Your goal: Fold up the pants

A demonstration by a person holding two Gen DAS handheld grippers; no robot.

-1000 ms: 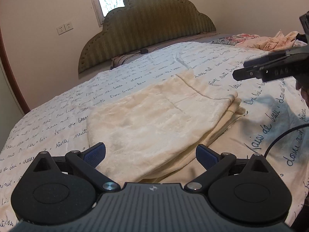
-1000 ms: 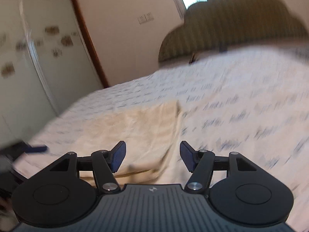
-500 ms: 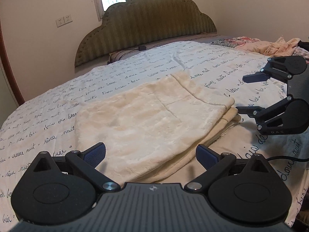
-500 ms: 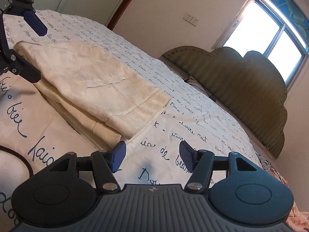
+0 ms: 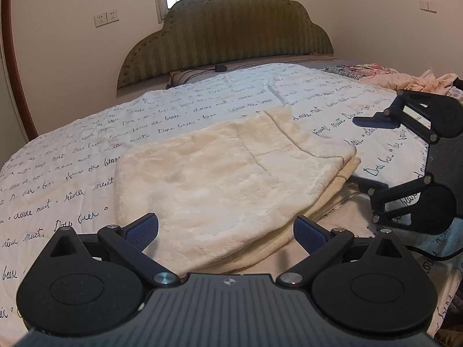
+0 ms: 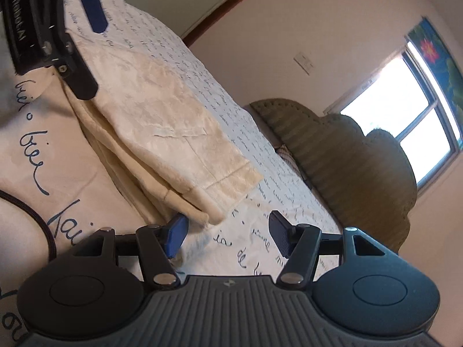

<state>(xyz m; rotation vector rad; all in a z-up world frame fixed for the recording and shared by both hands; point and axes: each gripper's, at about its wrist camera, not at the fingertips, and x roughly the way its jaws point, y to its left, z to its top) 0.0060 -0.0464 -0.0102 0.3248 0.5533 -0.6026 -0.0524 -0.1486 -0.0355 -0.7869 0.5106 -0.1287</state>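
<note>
Nearest the left wrist camera, the left gripper (image 5: pixel 225 230) hangs tilted downward over the near edge of the folded pants (image 5: pixel 231 179), its jaws spread wide and released, the blue pads either side of the cream fabric without pressing on it. From the right wrist view, the right gripper (image 6: pixel 225 235) sits rolled well onto its side at the stack's open corner — jaws parted about halfway, nothing between them, its left pad just beside the layered hems. A dark cable (image 6: pixel 26 211) curls over the cover near it.

The pants lie as a flat, plush cream stack of several layers on the bed (image 5: pixel 72 156), whose white cover is printed with dark cursive script; "bien" and "nuit" can be made out, most other words not. White lettering on the left gripper's body in the right wrist view is upside down and only partly readable.

Farther off — an olive scalloped headboard (image 5: pixel 228 29), a heap of pink clothes (image 5: pixel 405 81), wall sockets (image 5: pixel 106 18) and a bright window (image 6: pixel 405 121).
</note>
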